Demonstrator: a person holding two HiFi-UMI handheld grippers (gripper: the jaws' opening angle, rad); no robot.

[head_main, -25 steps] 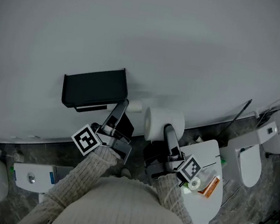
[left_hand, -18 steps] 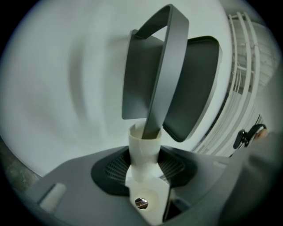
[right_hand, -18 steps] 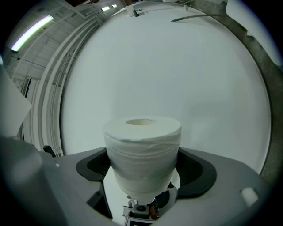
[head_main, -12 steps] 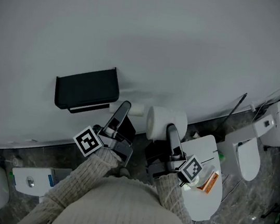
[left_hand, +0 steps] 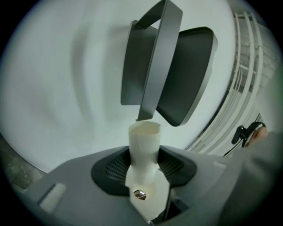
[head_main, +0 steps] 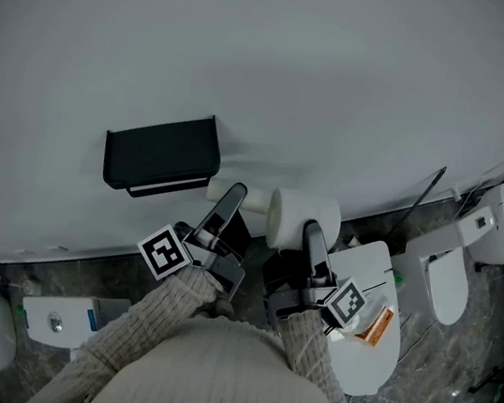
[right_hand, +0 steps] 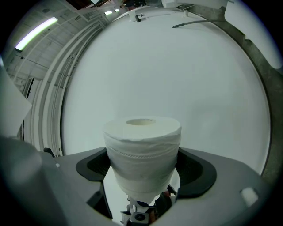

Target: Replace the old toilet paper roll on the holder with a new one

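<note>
Cardboard tube (left_hand: 144, 141), bare, pale and hollow, sits clamped in your left gripper (head_main: 234, 195) just beside the black holder (head_main: 163, 153). Your right gripper (head_main: 310, 229) is closed on the new roll (right_hand: 142, 154), which is full, white and embossed, near the wall.

Left hand-held gripper (head_main: 230, 200), right hand-held gripper (head_main: 310, 231), clamped

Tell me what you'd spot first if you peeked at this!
A fat white toilet paper roll sits clamped in the right gripper's jaws, close to the pale wall. Beside it, the left gripper pinches a bare cardboard tube, right next to the black holder mounted on that wall.
</note>
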